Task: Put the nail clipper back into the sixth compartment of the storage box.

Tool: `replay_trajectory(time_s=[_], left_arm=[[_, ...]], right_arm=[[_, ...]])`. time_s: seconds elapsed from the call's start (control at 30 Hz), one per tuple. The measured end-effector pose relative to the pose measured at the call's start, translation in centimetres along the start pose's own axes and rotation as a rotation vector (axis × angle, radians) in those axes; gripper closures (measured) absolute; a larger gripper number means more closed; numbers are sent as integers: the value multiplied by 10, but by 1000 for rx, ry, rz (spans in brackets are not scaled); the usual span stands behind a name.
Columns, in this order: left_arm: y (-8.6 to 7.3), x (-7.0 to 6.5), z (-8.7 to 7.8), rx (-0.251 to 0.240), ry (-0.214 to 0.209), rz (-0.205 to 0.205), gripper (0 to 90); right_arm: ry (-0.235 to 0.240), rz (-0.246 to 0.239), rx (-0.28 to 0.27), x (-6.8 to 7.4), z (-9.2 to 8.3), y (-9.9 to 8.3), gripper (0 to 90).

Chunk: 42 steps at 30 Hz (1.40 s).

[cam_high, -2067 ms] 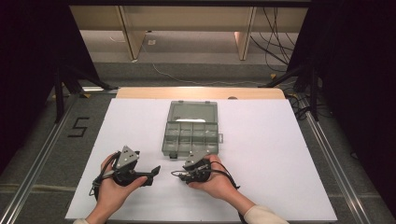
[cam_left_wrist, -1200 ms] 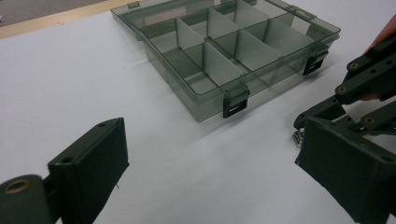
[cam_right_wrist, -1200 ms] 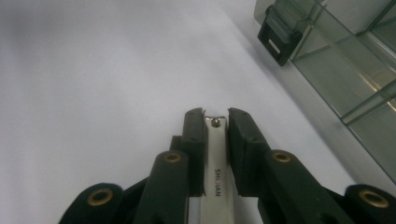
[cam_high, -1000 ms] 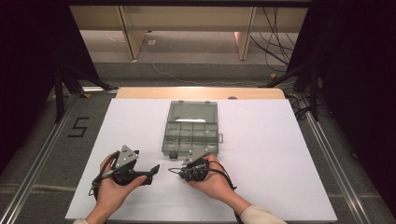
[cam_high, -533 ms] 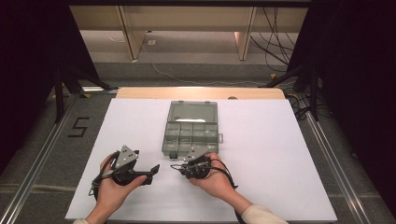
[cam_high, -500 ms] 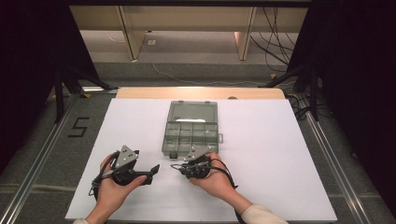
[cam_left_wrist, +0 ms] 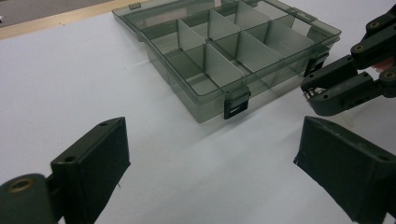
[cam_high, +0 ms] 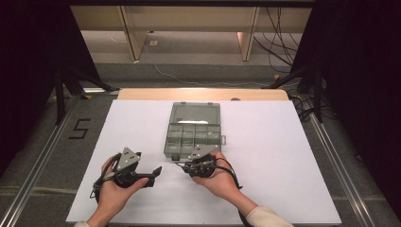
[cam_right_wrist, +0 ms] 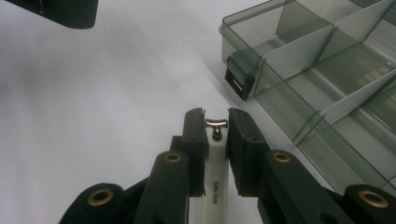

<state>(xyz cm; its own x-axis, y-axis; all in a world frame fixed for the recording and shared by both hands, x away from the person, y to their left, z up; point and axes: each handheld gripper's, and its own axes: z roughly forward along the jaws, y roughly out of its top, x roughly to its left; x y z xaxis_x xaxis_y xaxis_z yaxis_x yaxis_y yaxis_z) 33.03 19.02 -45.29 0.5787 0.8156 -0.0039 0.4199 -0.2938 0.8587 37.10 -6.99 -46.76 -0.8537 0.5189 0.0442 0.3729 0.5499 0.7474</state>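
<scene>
A smoky-grey clear organiser box [cam_high: 194,136] lies open mid-table, lid [cam_high: 195,113] folded back, its divided compartments [cam_left_wrist: 233,51] bare. My right gripper [cam_high: 183,164] sits just in front of the box's near left corner, pointing left. It is shut on a white nail clipper [cam_right_wrist: 215,154] whose metal lever tip pokes out between the jaws [cam_right_wrist: 216,122]. The box's front latch [cam_right_wrist: 239,81] is just beyond that tip. My left gripper [cam_high: 155,170] rests on the table to the left, open and holding nothing [cam_left_wrist: 212,149]. It faces the right gripper [cam_left_wrist: 329,91].
A white sheet [cam_high: 283,142] covers the table, with a wooden strip [cam_high: 142,93] along the far edge. Metal rails [cam_high: 42,156] run along both sides. Cables [cam_high: 279,28] lie on the floor beyond.
My right gripper has crept a little to the left along the box's front edge with the clipper in it. The left gripper has stayed put.
</scene>
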Motion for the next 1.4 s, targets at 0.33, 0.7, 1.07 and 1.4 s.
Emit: replay_trajectory(time_s=[0.33, 0.7, 1.07, 1.4], left_arm=[[0, -2, 2, -2, -4, -20, 87], [0, -2, 3, -9, -4, -18, 93], [1, -2, 1, -17, -1, -10, 99], [1, 0, 1, -21, 4, -3, 110]], right_arm=[[-12, 24, -32, -5, -6, 4, 782], [-23, 40, -80, -10, -15, 11, 782], [-42, 53, -115, -16, -22, 18, 782], [-62, 63, -147, -24, -26, 25, 783]])
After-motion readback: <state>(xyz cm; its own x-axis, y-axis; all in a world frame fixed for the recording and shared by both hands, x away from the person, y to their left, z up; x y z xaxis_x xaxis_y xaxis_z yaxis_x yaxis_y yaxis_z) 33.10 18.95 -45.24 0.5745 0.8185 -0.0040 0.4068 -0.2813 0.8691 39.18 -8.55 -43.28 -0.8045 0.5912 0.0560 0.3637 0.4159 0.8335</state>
